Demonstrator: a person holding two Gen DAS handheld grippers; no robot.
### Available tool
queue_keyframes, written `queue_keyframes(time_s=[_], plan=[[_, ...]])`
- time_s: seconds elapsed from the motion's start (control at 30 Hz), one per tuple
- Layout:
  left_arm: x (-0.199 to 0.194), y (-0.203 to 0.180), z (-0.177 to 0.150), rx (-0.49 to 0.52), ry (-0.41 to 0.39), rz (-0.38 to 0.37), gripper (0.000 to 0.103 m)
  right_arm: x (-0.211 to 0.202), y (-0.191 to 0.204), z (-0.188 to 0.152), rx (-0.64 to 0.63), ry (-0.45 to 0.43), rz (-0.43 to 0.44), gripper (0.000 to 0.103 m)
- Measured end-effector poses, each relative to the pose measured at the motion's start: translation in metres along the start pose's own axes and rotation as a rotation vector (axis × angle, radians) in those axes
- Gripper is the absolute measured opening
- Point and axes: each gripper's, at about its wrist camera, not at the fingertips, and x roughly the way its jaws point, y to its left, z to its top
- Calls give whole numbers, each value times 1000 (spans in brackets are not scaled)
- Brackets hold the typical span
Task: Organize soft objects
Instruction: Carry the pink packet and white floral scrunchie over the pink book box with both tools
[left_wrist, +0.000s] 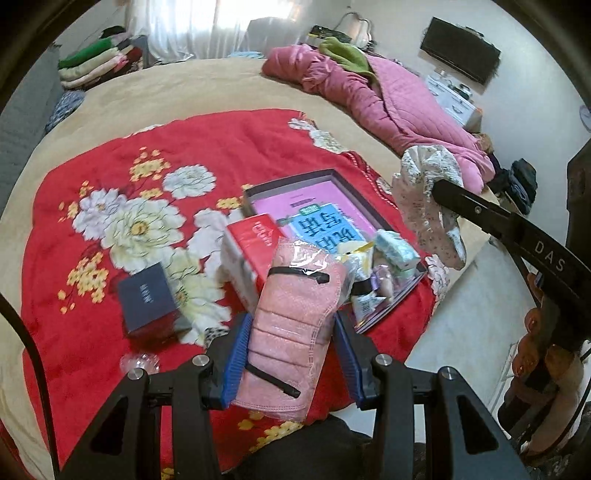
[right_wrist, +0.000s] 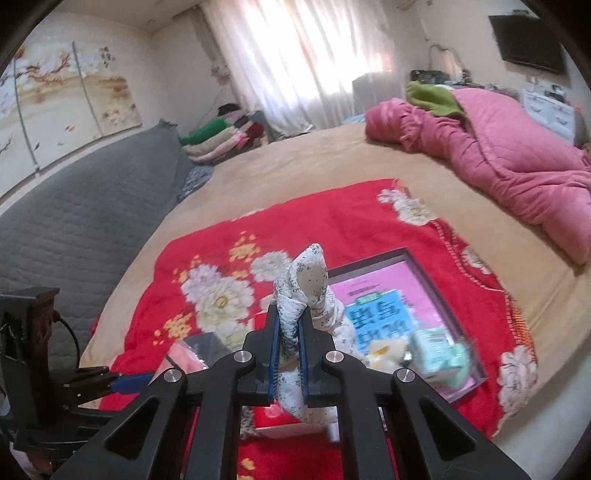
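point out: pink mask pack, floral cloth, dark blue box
Pink plastic-wrapped mask pack (left_wrist: 295, 325), left wrist view, middle of the wrapper.
White floral fabric cloth (right_wrist: 308, 280), right wrist view, upper fold.
Dark blue cardboard box (left_wrist: 147, 295), left wrist view, top face.

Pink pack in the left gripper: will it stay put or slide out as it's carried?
The pink pack looks soft and probably light. Its clear wrapper glints, so it may be slippery in the left gripper. It extends well beyond the gripper, so it could droop.

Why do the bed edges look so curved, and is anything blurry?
Both views: fisheye lenses bend the bed and darken the corners. Right wrist view: window curtains glare white; the green packet is smeared. Left wrist view: the pink cloth pack's plastic glints.
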Motion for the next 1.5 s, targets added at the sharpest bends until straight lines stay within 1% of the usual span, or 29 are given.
queue_keyframes(time_s=[0.27,0.33,0.4,0.6,0.8,1.1,1.23,1.43,1.5], plan=[[19,-31,20,57,16,-18,45,-21,-41,7,46,-33,-60,9],[25,-38,25,70,22,-21,45,-24,-49,7,61,-37,-63,9],[32,-44,29,82,21,-20,45,-25,-55,7,64,-38,-74,9],[55,-53,41,87,52,-18,45,-21,-67,4,79,-23,-85,9],[75,-54,50,77,65,-12,45,-9,-74,2,92,-7,-83,9],[105,-56,60,92,87,16,45,17,-80,-4,79,31,-76,9],[119,-54,63,92,106,20,45,36,-82,-9,75,62,-77,9],[137,-43,67,74,134,32,45,70,-83,-21,59,127,-103,9],[141,-40,69,69,141,31,45,80,-85,-26,69,150,-89,9]])
